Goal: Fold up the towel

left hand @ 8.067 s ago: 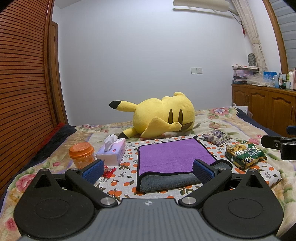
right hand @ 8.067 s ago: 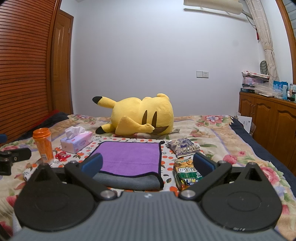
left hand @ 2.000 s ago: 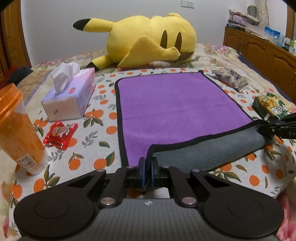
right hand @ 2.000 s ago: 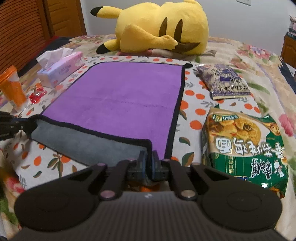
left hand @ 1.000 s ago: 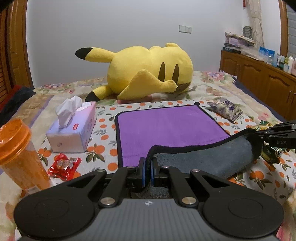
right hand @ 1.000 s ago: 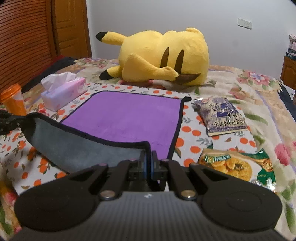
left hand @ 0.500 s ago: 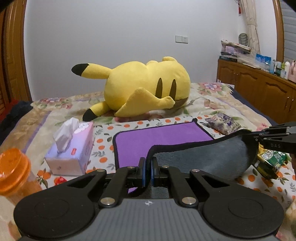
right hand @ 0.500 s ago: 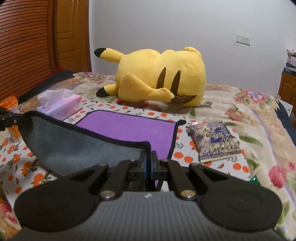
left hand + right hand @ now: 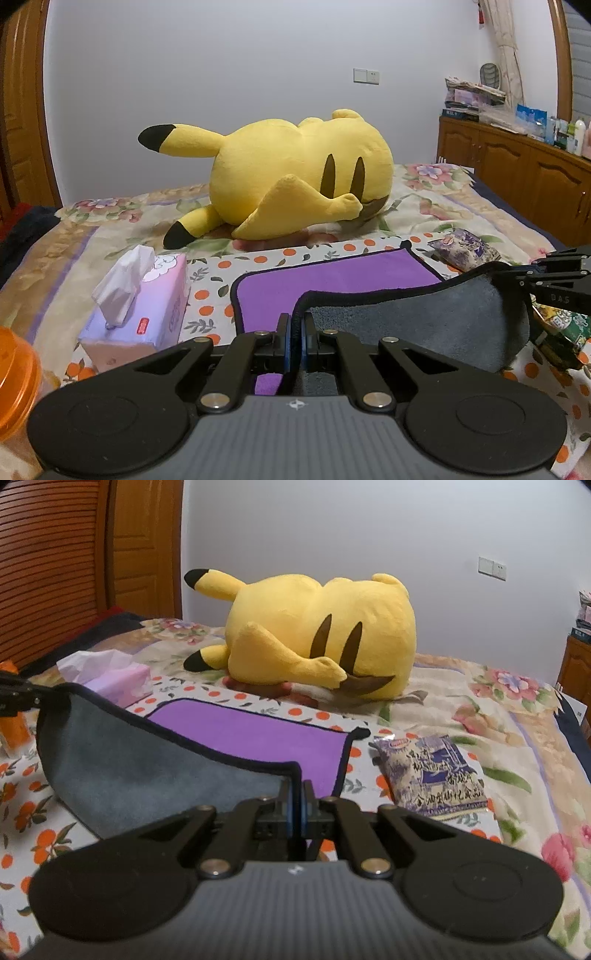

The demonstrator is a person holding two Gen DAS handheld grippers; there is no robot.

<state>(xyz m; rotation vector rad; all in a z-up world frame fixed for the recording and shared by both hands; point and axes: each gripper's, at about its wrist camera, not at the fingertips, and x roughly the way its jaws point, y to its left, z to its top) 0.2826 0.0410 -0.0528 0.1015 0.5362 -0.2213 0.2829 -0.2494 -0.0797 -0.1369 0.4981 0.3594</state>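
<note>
While both tongs — left, right — clamp its corners, towel hangs lifted.

Since two seconds ago both tongs have raised the towel's near edge higher, its grey underside now hanging

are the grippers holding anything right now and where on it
Yes, both are shut on the towel. The left gripper pinches one near corner of its black-trimmed edge, and the right gripper pinches the other near corner, so the grey underside is lifted.
</note>
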